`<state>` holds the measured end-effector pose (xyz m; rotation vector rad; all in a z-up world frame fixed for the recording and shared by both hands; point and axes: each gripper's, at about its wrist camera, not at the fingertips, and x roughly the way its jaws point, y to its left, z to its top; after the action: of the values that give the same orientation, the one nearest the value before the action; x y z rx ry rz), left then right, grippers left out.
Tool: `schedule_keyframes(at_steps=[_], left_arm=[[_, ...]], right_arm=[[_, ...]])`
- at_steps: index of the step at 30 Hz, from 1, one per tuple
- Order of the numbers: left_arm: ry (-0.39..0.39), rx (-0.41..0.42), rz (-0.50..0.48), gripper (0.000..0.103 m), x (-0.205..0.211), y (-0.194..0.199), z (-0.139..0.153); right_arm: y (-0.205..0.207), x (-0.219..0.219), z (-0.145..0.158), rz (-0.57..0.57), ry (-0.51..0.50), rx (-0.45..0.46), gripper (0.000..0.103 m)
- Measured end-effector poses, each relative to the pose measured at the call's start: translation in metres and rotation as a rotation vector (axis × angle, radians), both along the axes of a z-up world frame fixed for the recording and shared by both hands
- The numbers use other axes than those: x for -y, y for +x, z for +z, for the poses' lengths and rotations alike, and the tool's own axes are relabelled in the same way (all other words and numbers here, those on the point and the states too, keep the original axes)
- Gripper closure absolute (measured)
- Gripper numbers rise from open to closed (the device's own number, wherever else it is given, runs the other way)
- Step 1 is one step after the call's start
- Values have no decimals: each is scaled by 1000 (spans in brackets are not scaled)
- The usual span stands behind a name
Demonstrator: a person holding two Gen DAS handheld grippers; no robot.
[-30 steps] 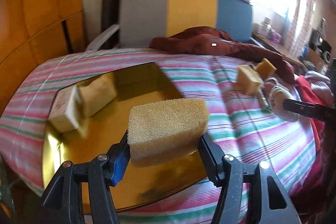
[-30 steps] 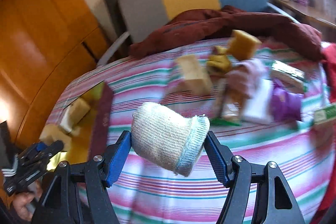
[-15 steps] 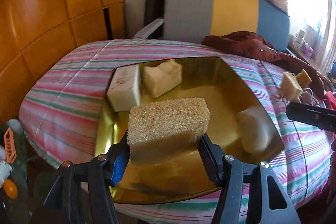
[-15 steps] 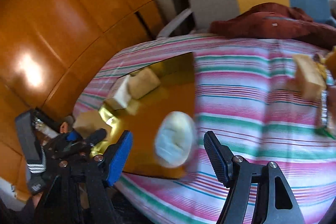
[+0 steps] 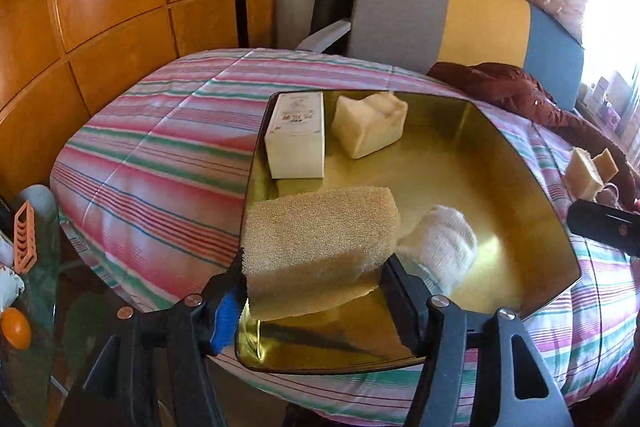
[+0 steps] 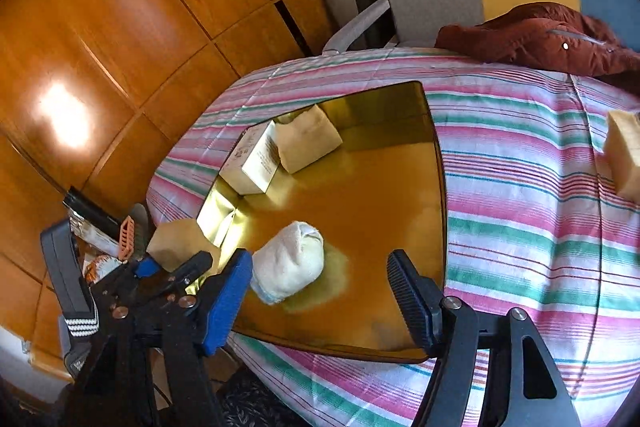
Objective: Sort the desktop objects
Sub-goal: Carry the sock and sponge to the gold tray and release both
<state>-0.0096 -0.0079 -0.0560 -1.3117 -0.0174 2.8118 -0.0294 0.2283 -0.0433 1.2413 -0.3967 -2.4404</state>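
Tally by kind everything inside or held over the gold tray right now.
Sponges: 2, one in the left tongs, one pale
Boxes: 1
Rolled socks: 1
Total: 4, gold tray

The left gripper holds a sponge over the gold tray, its jaws just easing apart. In the tray lie a box, a foam block and a sock.
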Motion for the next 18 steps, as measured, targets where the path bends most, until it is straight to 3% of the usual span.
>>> schedule_keyframes(at_steps=[2,13,18], left_arm=[[1,2,7,39,2,1,-2],[-11,-7,24,38,5,7,-1],[2,-32,27,25,6,10,6]], right_arm=[[1,5,-2,-2,17,2,21],[9,27,-1,16,97,-33,10],[13,36,0,27,136,-64,6]])
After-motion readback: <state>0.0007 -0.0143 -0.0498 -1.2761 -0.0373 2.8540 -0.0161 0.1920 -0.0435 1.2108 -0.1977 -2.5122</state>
